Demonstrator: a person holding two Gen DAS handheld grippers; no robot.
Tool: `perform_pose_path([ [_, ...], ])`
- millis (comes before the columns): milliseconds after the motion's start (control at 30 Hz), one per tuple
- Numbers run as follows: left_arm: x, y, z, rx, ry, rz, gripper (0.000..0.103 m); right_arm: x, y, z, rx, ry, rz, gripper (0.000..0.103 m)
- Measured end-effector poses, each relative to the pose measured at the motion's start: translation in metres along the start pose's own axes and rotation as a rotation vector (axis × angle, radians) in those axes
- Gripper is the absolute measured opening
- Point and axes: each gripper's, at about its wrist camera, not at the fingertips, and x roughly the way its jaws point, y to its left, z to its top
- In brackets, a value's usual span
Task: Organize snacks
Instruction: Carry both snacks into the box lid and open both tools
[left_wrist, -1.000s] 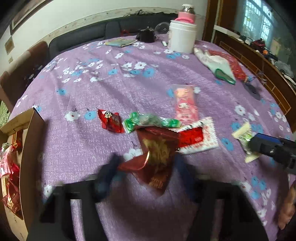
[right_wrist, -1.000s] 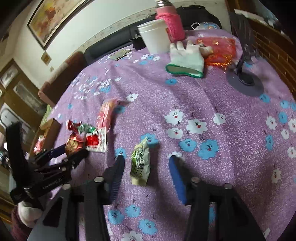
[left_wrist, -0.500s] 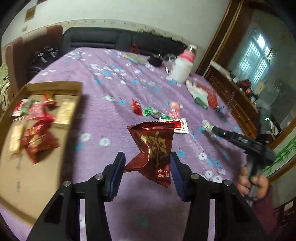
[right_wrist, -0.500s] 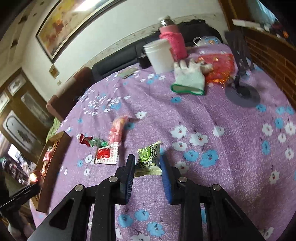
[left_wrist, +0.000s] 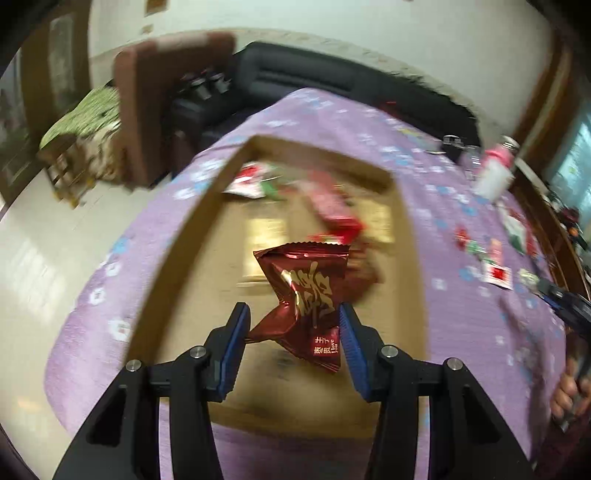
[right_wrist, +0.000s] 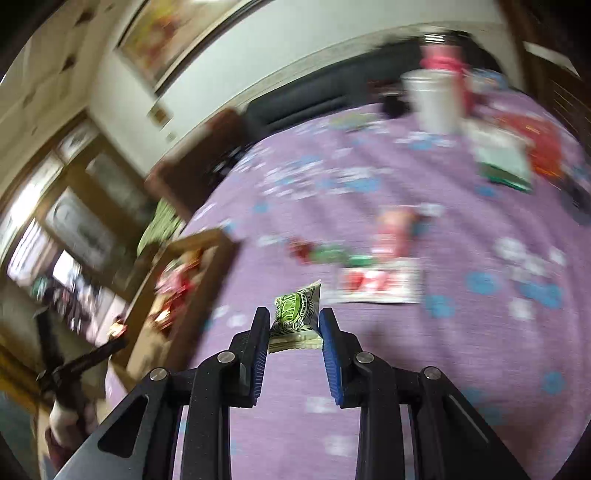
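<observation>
Left gripper (left_wrist: 291, 319) clamped on a dark red snack packet (left_wrist: 304, 295) with gold lettering, pads pressed to its crumpled lower half, top edge fanned out above. Held up over the cardboard box (left_wrist: 177, 243), near its middle, clear of the floor of it. Inside the box, toward the far end, a blurred heap of red, white and gold wrappers (left_wrist: 332, 218); kinds hard to tell through the smear. Box set on the purple flowered tablecloth (left_wrist: 110, 295), at its left side.

Right gripper (right_wrist: 291, 325) closed on a green snack packet (right_wrist: 297, 314), blue pads (right_wrist: 328, 332) squeezing both sides, pale sealed edge poking out below. Carried above the cloth, right of the box (right_wrist: 184, 295), apparently not touching the table. Just beyond it, a white-and-red packet (right_wrist: 376, 282) flat on the cloth; farther on, a small red candy (right_wrist: 301, 251), a green wrapper (right_wrist: 336, 254) and a pink packet (right_wrist: 397, 229). At the far edge, a white tub (right_wrist: 436, 99) and a pink bottle (right_wrist: 445, 59), both blurred.
</observation>
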Motion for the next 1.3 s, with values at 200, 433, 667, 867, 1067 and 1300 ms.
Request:
perform_pose_path([
  [200,0.031,0.032,0.021,-0.041,0.050,0.019,0.048,0.065,0.099,-0.001,-0.130,0.121,0.088,0.030],
  [433,0.050,0.043,0.038,-0.044,0.075,0.036,0.049,0.147,0.185,-0.025,-0.258,0.268,0.122,0.031],
  [667,0.013,0.045,0.029,-0.048,-0.011,-0.014,0.065,0.177,0.217,-0.048,-0.361,0.305,0.107,0.040],
  [867,-0.040,0.045,0.016,-0.120,-0.141,-0.072,0.075,0.130,0.203,-0.044,-0.375,0.200,0.096,0.058],
  [1067,-0.060,0.006,-0.004,-0.073,-0.155,-0.160,0.080,0.056,0.128,-0.045,-0.300,0.099,-0.010,0.062],
  [1300,-0.047,-0.077,-0.027,0.085,-0.082,-0.225,0.080,-0.027,0.003,-0.033,-0.120,0.020,-0.230,0.063],
])
